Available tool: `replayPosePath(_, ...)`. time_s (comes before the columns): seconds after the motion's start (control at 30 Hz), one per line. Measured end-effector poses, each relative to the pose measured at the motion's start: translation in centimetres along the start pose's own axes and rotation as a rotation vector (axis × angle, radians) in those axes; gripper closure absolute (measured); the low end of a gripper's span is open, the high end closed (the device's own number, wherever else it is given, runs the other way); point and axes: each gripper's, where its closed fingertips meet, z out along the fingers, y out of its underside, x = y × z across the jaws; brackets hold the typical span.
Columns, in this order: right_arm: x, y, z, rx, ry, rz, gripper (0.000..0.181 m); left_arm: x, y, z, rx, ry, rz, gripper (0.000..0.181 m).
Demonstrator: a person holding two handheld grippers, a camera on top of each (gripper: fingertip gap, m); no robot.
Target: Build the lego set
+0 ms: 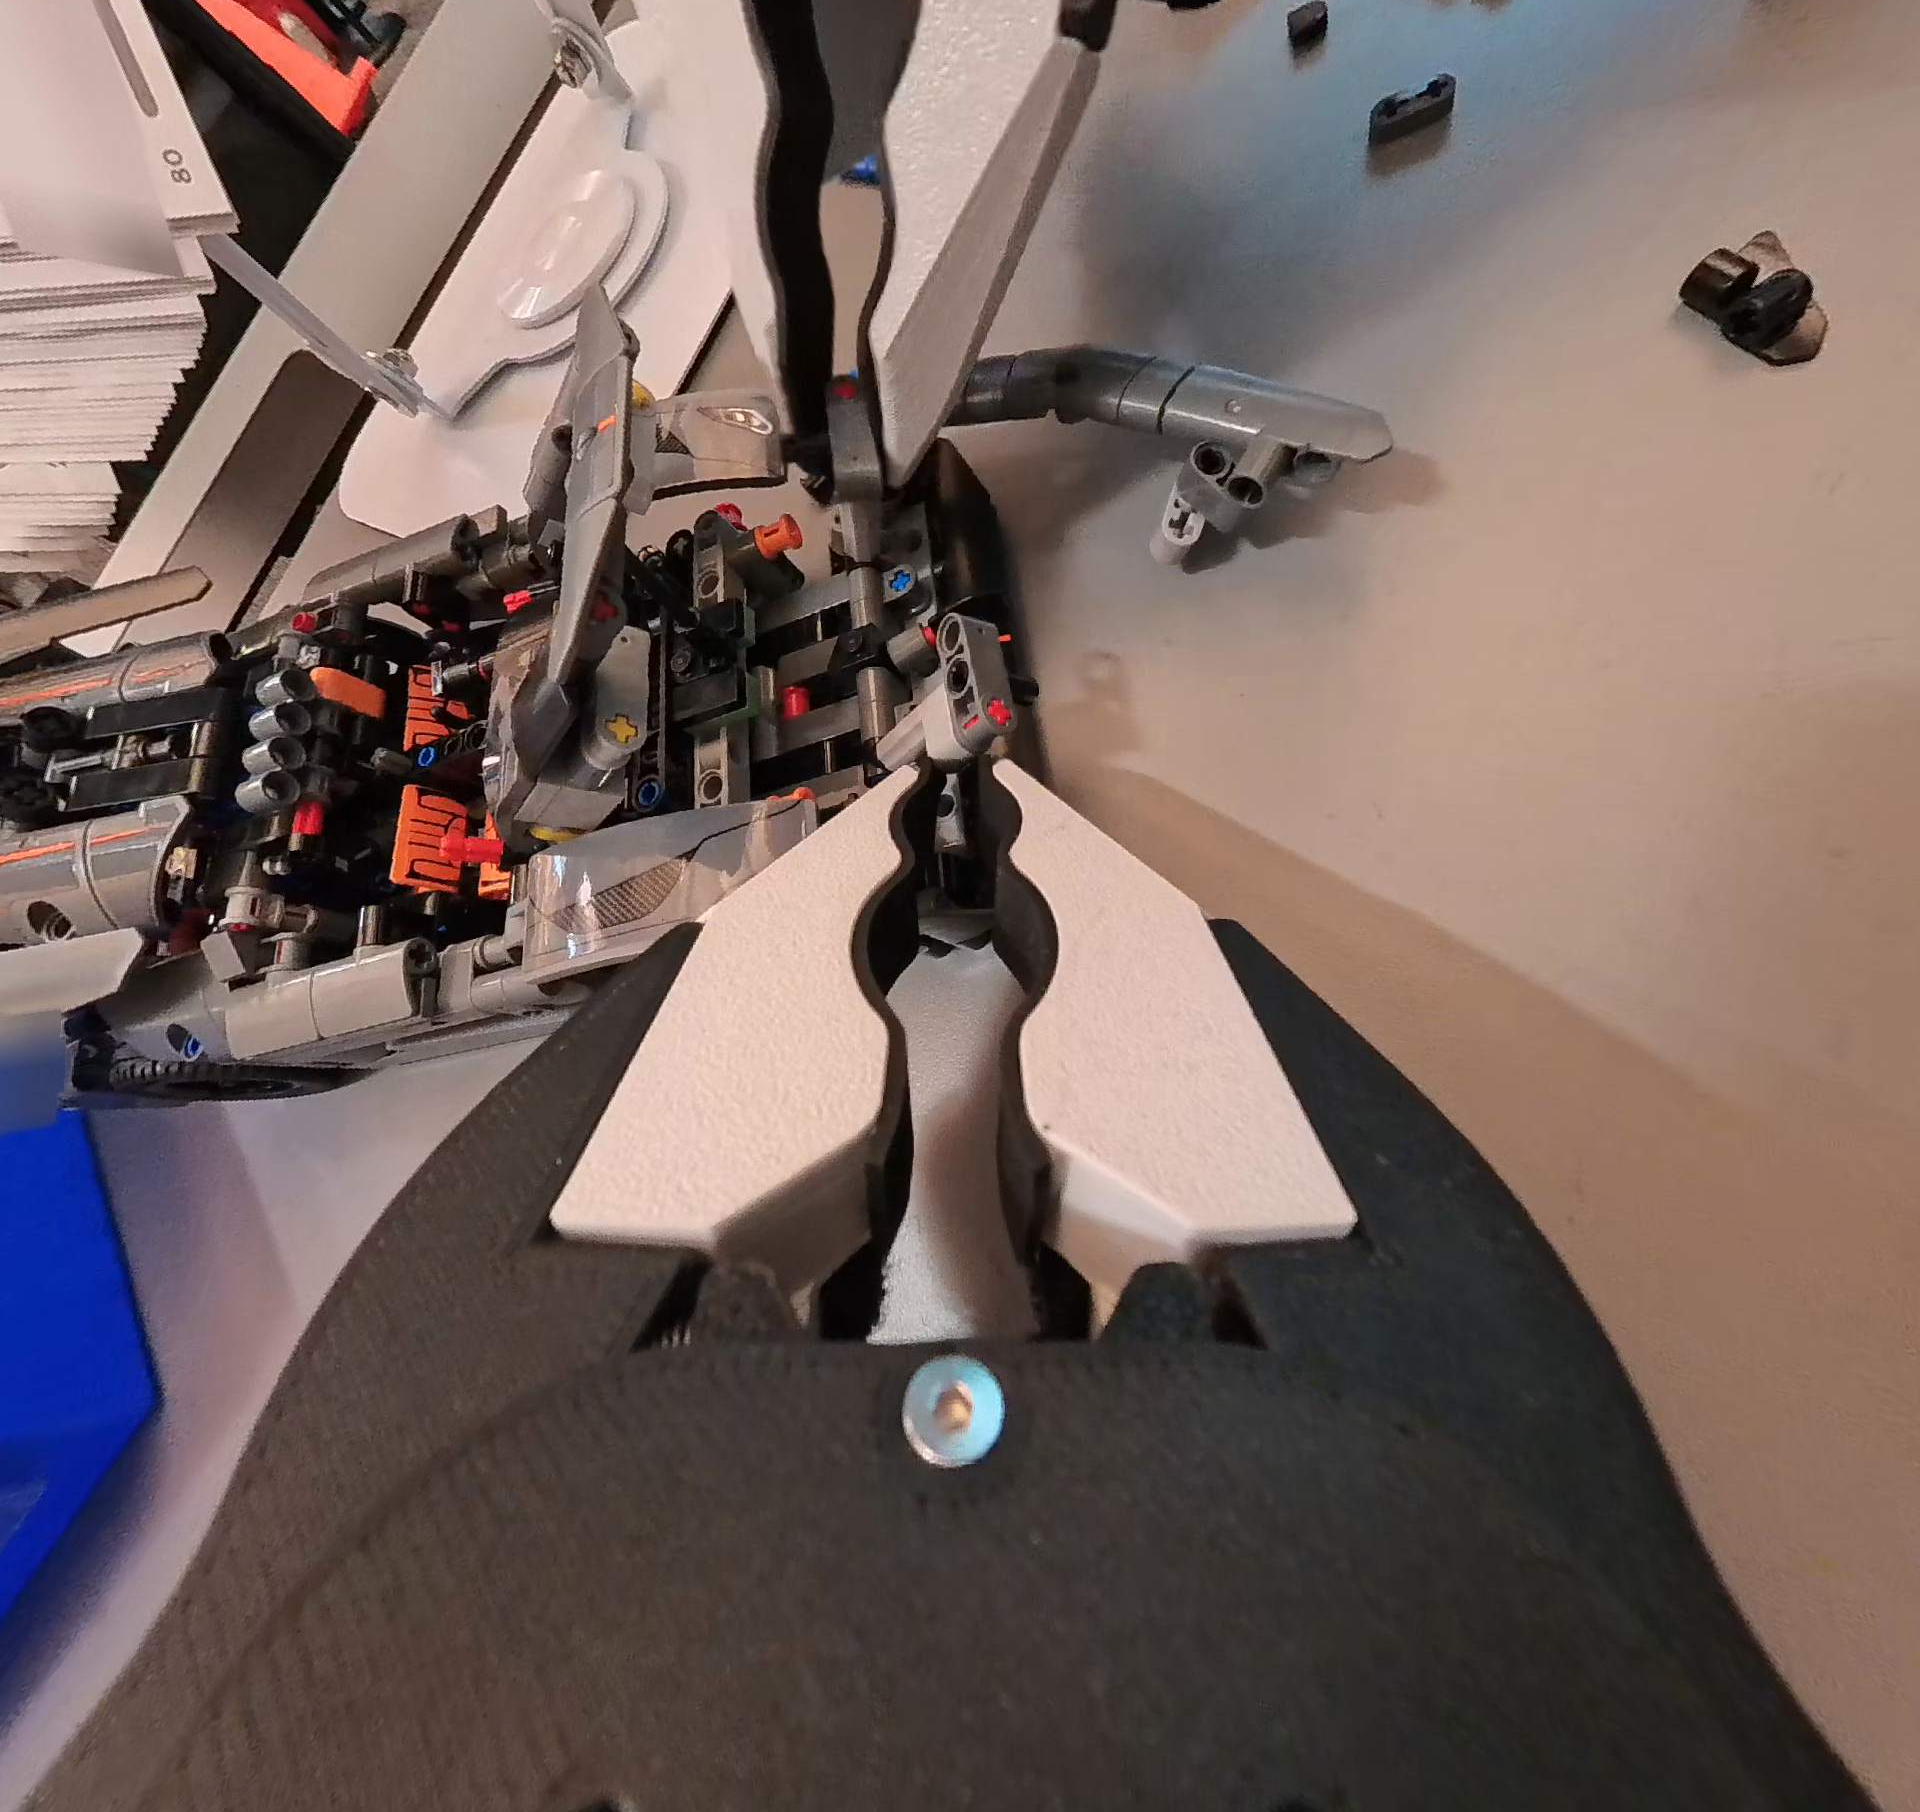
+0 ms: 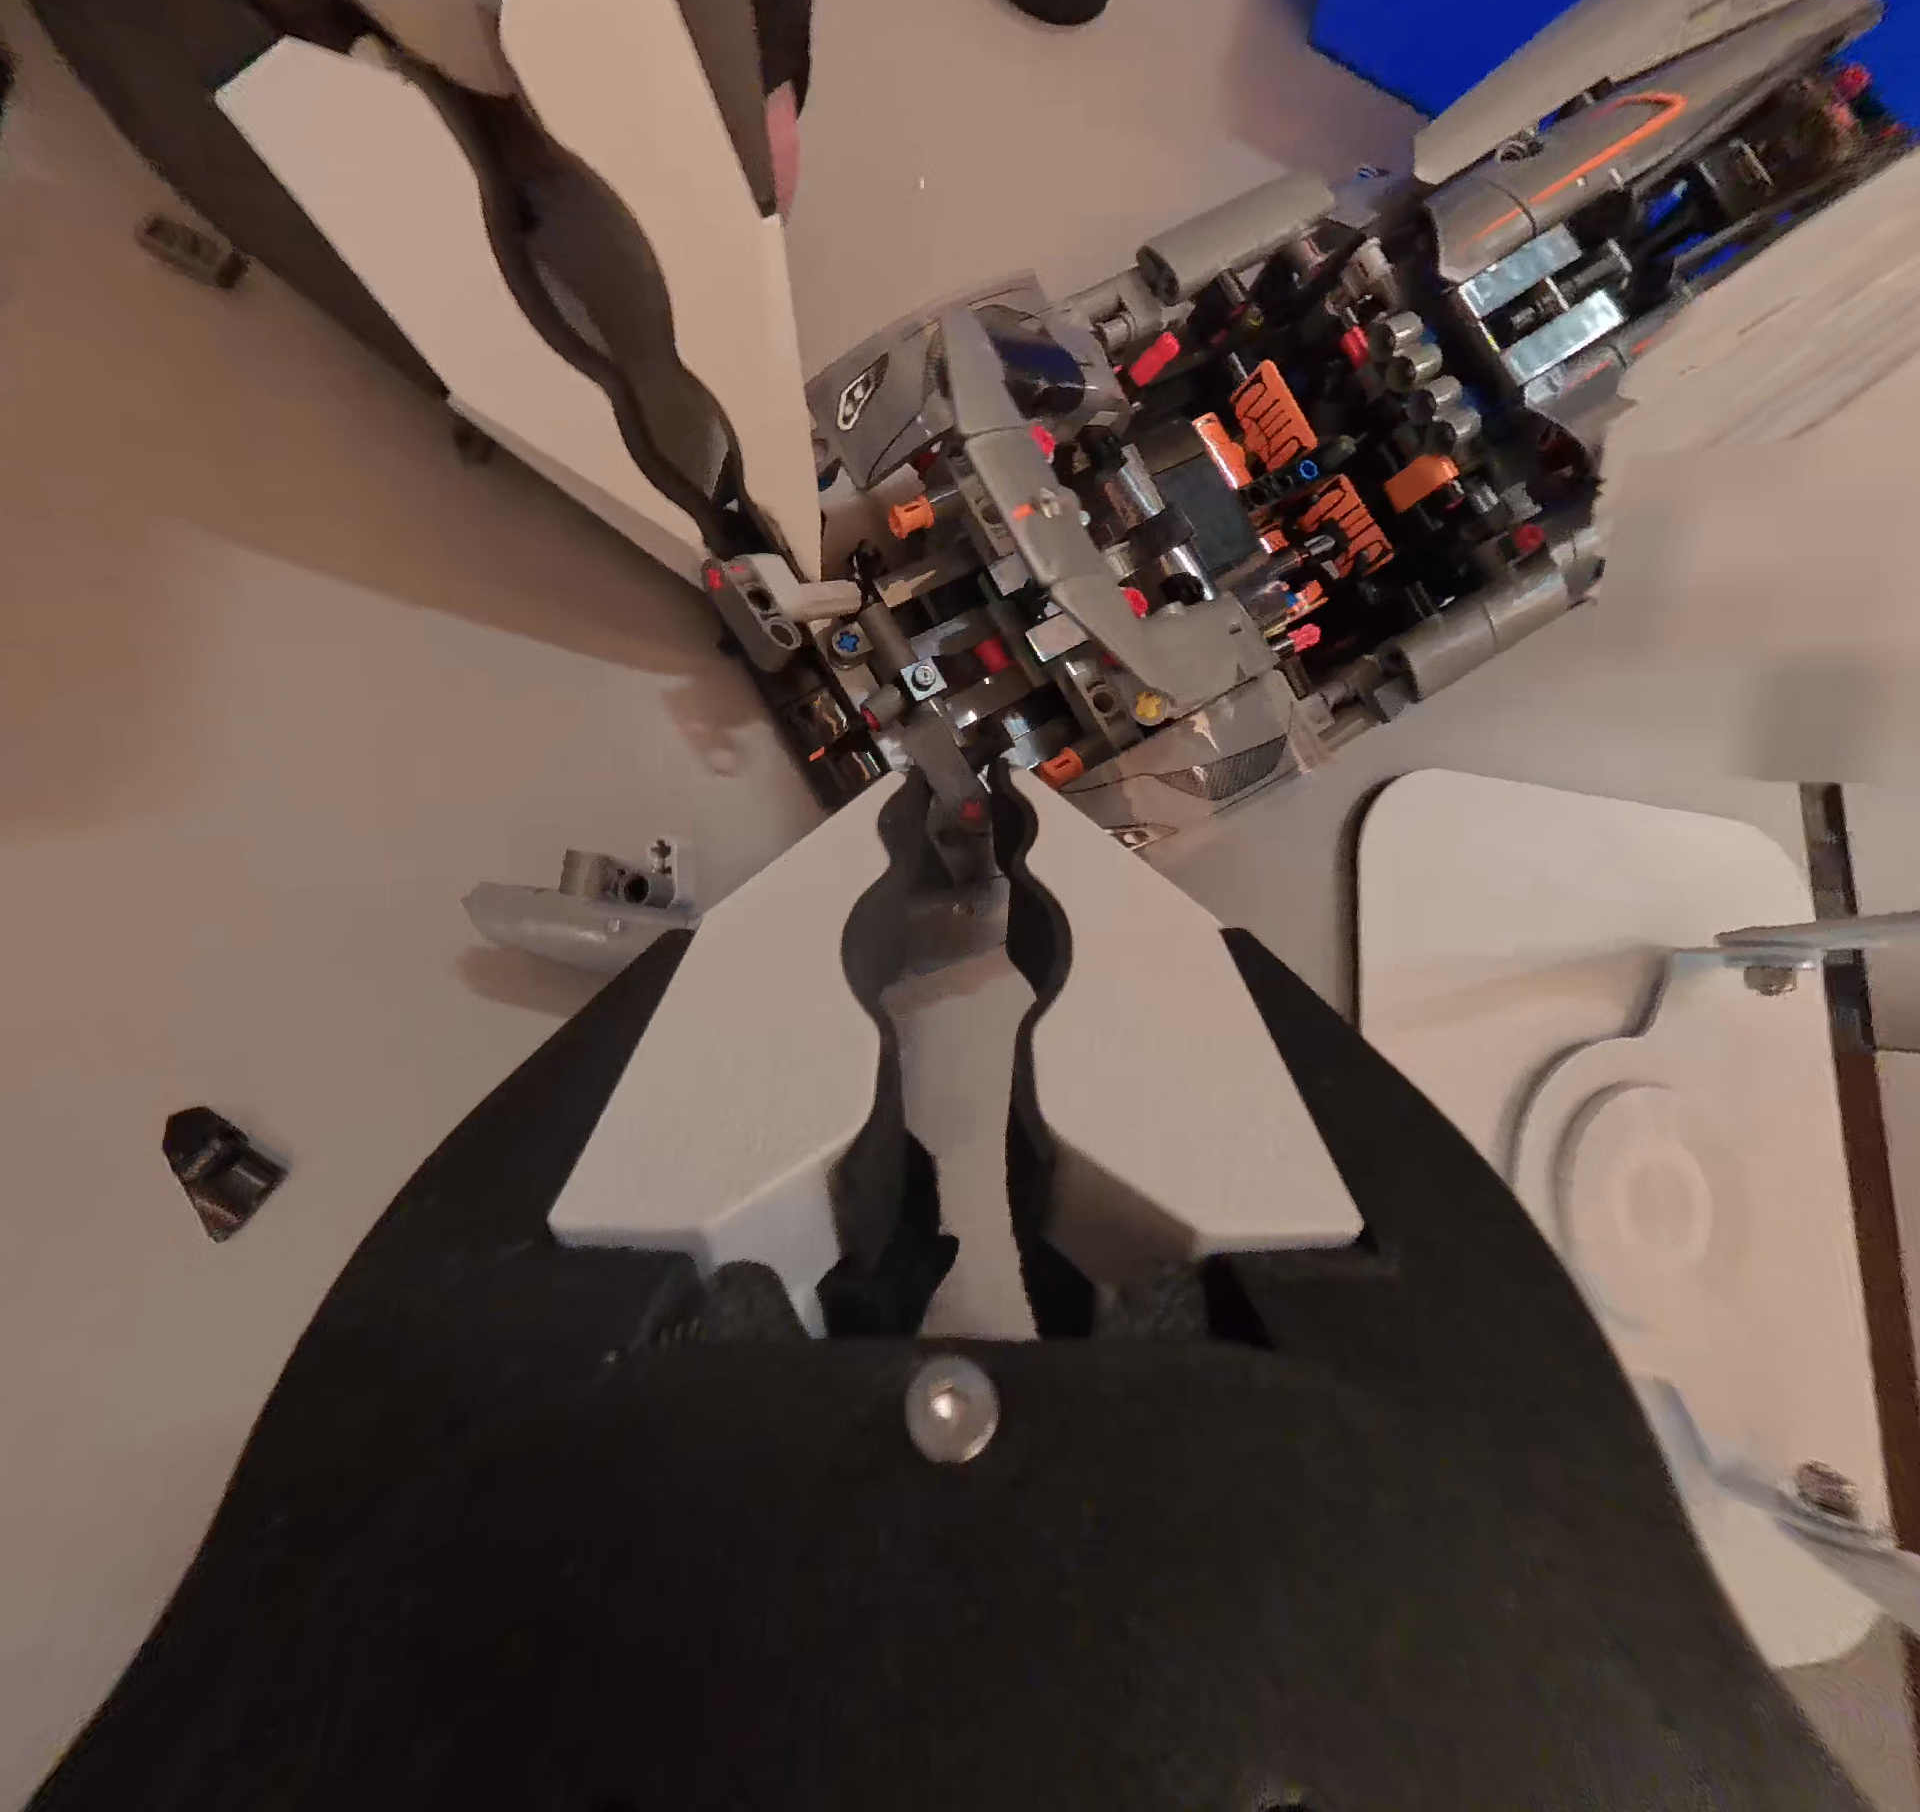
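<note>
Grippers meet at your car's (image 1: 540,723) near end: left gripper (image 1: 956,775) clenched on a grey connector (image 1: 971,687), right gripper (image 2: 951,806) clenched on a grey beam (image 2: 956,806). Car is grey, orange-trimmed, unfinished, on the table (image 1: 1455,827). Beyond, a grey panel (image 1: 1226,406) and loose pieces (image 1: 1751,302) lie apart, with bare tabletop between.

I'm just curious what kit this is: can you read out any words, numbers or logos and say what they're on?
White paper booklet stack: one small printed number at a page edge; I don't quote writing.
Grey brick-built car model, curved panel: emblem sticker, no readable words.
Elsewhere: none.
</note>
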Motion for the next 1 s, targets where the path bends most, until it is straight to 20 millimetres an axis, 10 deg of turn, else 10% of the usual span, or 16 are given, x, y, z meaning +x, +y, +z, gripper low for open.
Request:
replayPosePath(0.43,-0.1,0.9,-0.5,-0.04,-0.033,-0.034,0.166,0.2,-0.5,-0.9,0.037,0.019,0.02,0.166)
replayPosePath(0.6,0.0,0.6,-0.4,-0.013,-0.02,-0.049,0.162,-1.7,-4.1,-4.0,0.196,-0.112,0.036,0.164)
replayPosePath(1.0,-0.1,0.4,-0.4,0.002,-0.013,-0.07,0.167,-0.2,-4.8,1.1,0.014,-0.17,0.3,0.181)
